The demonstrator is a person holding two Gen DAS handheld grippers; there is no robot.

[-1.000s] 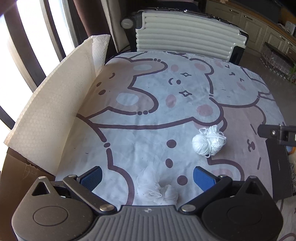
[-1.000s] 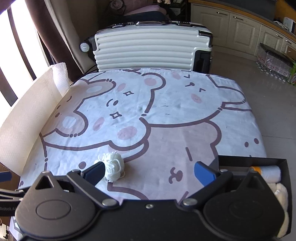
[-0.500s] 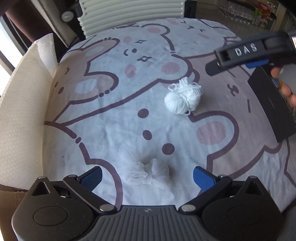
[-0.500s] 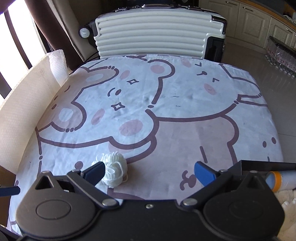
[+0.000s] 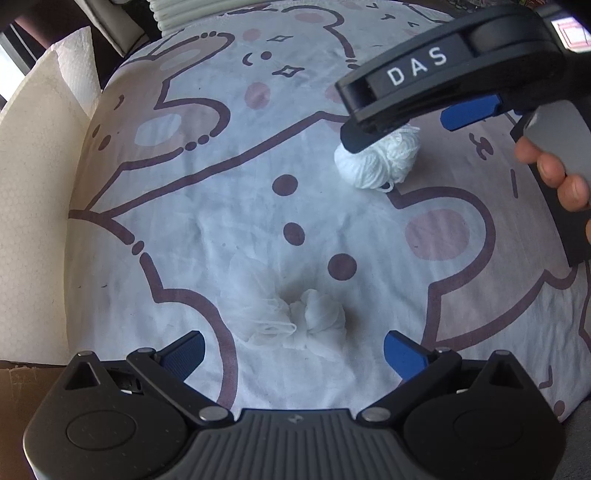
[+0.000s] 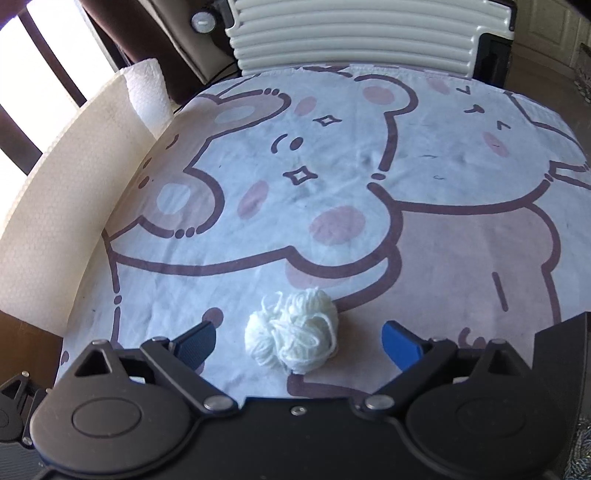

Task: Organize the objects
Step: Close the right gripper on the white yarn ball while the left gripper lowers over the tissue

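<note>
A white yarn ball (image 6: 293, 334) lies on the bear-print cloth (image 6: 332, 177), between the open blue pads of my right gripper (image 6: 298, 339). It also shows in the left wrist view (image 5: 378, 162), partly under the right gripper's body. A knotted white mesh bundle (image 5: 291, 321) lies on the cloth just ahead of my left gripper (image 5: 293, 350), which is open with the bundle between its fingertips. Neither gripper holds anything.
A black box (image 5: 561, 221) stands at the cloth's right edge, by the hand holding the right gripper. A white foam sheet (image 6: 55, 206) and a paper towel roll (image 6: 147, 92) stand along the left edge. A cream suitcase (image 6: 354, 33) is behind the table.
My right gripper moved left and down over the yarn ball, which now sits between its pads. My left gripper moved forward and lower toward the mesh bundle.
</note>
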